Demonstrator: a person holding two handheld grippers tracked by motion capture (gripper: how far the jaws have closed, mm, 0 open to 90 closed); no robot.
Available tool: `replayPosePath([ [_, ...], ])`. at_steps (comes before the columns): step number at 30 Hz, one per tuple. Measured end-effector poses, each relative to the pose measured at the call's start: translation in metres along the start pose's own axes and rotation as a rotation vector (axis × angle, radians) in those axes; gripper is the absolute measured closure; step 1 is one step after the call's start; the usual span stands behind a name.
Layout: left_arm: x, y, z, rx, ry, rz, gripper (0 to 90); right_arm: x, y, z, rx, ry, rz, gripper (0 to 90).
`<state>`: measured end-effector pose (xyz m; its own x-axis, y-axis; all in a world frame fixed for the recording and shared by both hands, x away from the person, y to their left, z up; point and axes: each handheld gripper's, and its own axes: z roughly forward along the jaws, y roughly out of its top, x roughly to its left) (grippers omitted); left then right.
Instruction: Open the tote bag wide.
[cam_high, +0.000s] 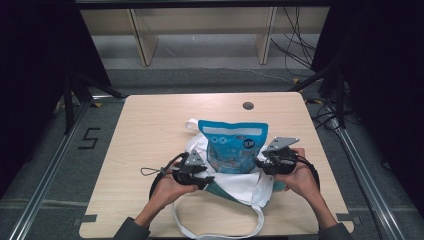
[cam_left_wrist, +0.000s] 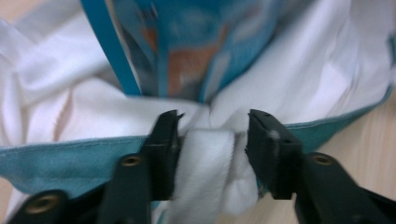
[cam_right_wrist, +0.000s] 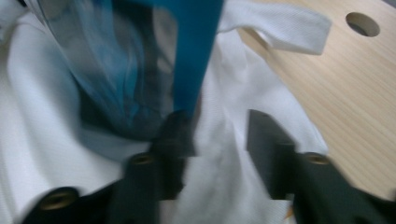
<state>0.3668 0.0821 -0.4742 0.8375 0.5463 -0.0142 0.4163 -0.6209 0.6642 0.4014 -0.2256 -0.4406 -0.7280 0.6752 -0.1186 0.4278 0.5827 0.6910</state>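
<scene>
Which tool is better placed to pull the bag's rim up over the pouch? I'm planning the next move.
Probably the left tool: its jaws flank the white tote bag strap at the rim, beside the blue pouch.

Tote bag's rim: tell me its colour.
Teal, edging the white tote bag; clearest on the rim in the left gripper view.

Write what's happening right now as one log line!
left gripper: shut on white tote bag | right gripper: cloth between jaws | blue pouch: standing in bag | table
</scene>
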Motion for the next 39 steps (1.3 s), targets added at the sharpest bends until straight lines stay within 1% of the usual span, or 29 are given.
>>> replayPosePath([
  [1, -0.002, -0.007, 0.003, 0.04, 0.009, 0.027, 65.3, -0.005, 0.001, 0.003, 0.059, -0.048, -0.041, 83.0],
  [2, -0.004, -0.014, 0.005, 0.059, 0.012, 0.034, 67.2, -0.008, 0.001, 0.005, 0.064, -0.065, -0.055, 86.3],
  [4, -0.004, -0.022, 0.006, 0.059, -0.005, 0.017, 68.1, -0.013, 0.002, 0.004, 0.065, -0.061, -0.047, 87.0],
  [5, -0.003, -0.029, 0.006, 0.105, 0.001, 0.042, 75.3, -0.018, 0.002, 0.003, 0.038, -0.084, -0.035, 87.3],
  [7, -0.002, -0.041, 0.002, 0.051, -0.03, 0.002, 77.5, -0.039, 0.008, -0.005, -0.008, -0.124, 0.007, 87.6],
  [8, -0.002, -0.041, 0.002, 0.051, -0.03, 0.002, 77.4, -0.039, 0.008, -0.005, -0.008, -0.124, 0.007, 87.6],
  [9, 0.0, -0.039, 0.001, 0.087, -0.032, 0.046, 77.4, -0.046, 0.009, -0.005, -0.023, -0.156, 0.036, 87.6],
  [10, -0.003, -0.039, 0.004, 0.058, -0.027, 0.011, 77.4, -0.053, 0.009, -0.002, -0.026, -0.169, 0.055, 87.6],
  [11, -0.003, -0.037, 0.005, 0.052, -0.018, 0.011, 77.4, -0.066, 0.004, 0.013, -0.015, -0.173, 0.123, 87.6],
  [13, -0.004, -0.034, 0.007, 0.068, -0.02, 0.029, 77.3, -0.069, 0.001, 0.022, 0.008, -0.18, 0.147, 87.6],
  [14, -0.003, -0.033, 0.009, 0.055, -0.021, 0.035, 77.3, -0.071, -0.004, 0.032, 0.039, -0.183, 0.146, 87.5],
  [15, -0.004, -0.032, 0.009, 0.055, -0.022, 0.018, 77.2, -0.07, -0.017, 0.057, 0.12, -0.178, 0.114, 87.6],
  [17, -0.005, -0.032, 0.009, 0.057, -0.015, 0.015, 76.3, -0.072, -0.023, 0.062, 0.105, -0.161, 0.145, 87.7],
  [19, -0.005, -0.03, 0.005, 0.015, -0.033, 0.011, 72.2, -0.076, -0.022, 0.057, 0.101, -0.125, 0.158, 87.5],
  [21, -0.005, -0.022, -0.012, -0.042, -0.063, -0.018, 63.1, -0.078, -0.024, 0.056, 0.083, -0.12, 0.163, 83.5],
  [23, -0.006, -0.017, -0.023, -0.066, -0.07, -0.015, 53.2, -0.079, -0.021, 0.049, 0.07, -0.115, 0.221, 66.5],
  [24, -0.004, -0.012, -0.032, -0.09, -0.085, -0.02, 53.2, -0.079, -0.021, 0.049, 0.07, -0.115, 0.221, 66.5],
  [25, -0.001, -0.006, -0.042, -0.128, -0.093, -0.022, 41.9, -0.081, -0.017, 0.038, 0.035, -0.142, 0.232, 55.5],
  [26, 0.007, 0.003, -0.059, -0.191, -0.074, -0.09, 39.3, -0.08, -0.015, 0.031, 0.02, -0.135, 0.249, 53.1],
  [28, 0.012, 0.006, -0.065, -0.208, -0.055, -0.104, 39.5, -0.079, -0.014, 0.023, -0.008, -0.135, 0.254, 51.9],
  [29, 0.019, 0.011, -0.069, -0.228, -0.014, -0.092, 40.5, -0.077, -0.013, 0.015, -0.035, -0.138, 0.258, 50.9],
  [30, 0.034, 0.022, -0.069, -0.234, 0.098, -0.089, 40.6, -0.073, -0.01, 0.0, -0.073, -0.134, 0.204, 50.7],
  [31, 0.043, 0.026, -0.064, -0.235, 0.155, -0.096, 41.1, -0.069, -0.009, -0.005, -0.093, -0.132, 0.213, 50.8],
  [32, 0.043, 0.026, -0.064, -0.235, 0.155, -0.096, 42.7, -0.066, -0.009, -0.01, -0.096, -0.125, 0.206, 51.3],
  [33, 0.052, 0.03, -0.058, -0.245, 0.181, -0.126, 42.7, -0.066, -0.009, -0.01, -0.096, -0.125, 0.206, 51.3],
  [34, 0.069, 0.034, -0.041, -0.273, 0.191, -0.164, 48.0, -0.063, -0.01, -0.013, -0.093, -0.127, 0.165, 52.1],
  [36, 0.078, 0.035, -0.031, -0.248, 0.213, -0.142, 52.4, -0.061, -0.011, -0.012, -0.093, -0.127, 0.181, 54.1],
  [37, 0.083, 0.035, -0.025, -0.231, 0.241, -0.13, 60.4, -0.064, -0.014, -0.007, -0.078, -0.146, 0.162, 61.1],
  [39, 0.098, 0.031, -0.001, -0.201, 0.254, -0.159, 72.0, -0.069, -0.02, 0.001, -0.059, -0.143, 0.148, 73.1],
])
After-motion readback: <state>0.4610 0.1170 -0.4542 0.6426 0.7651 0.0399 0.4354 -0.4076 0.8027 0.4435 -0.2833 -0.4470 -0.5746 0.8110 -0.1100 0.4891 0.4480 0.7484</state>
